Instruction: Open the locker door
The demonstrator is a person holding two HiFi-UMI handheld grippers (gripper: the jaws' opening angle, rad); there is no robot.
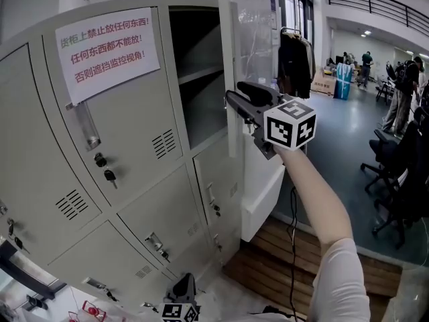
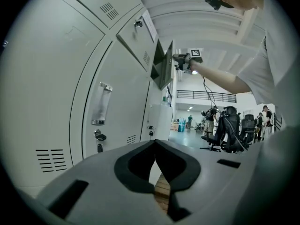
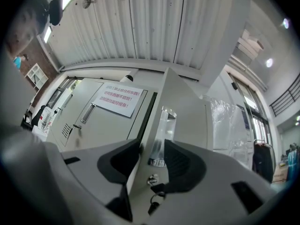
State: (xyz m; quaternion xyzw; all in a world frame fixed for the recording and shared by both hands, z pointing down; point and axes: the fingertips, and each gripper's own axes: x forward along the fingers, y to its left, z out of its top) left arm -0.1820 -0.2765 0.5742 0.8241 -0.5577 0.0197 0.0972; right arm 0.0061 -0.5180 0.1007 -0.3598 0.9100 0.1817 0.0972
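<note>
The right gripper is pinching the free edge of the locker door. If it keeps swinging the door wider, its pads are likely risking a slip off the smooth metal. The left gripper is idling closed and empty.

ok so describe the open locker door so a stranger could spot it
On the grey bank of lockers, find the top-row door with the white paper notice. The open door is next to its right: the only one swung out, baring a shelved compartment, with the right gripper clamped on it.
</note>
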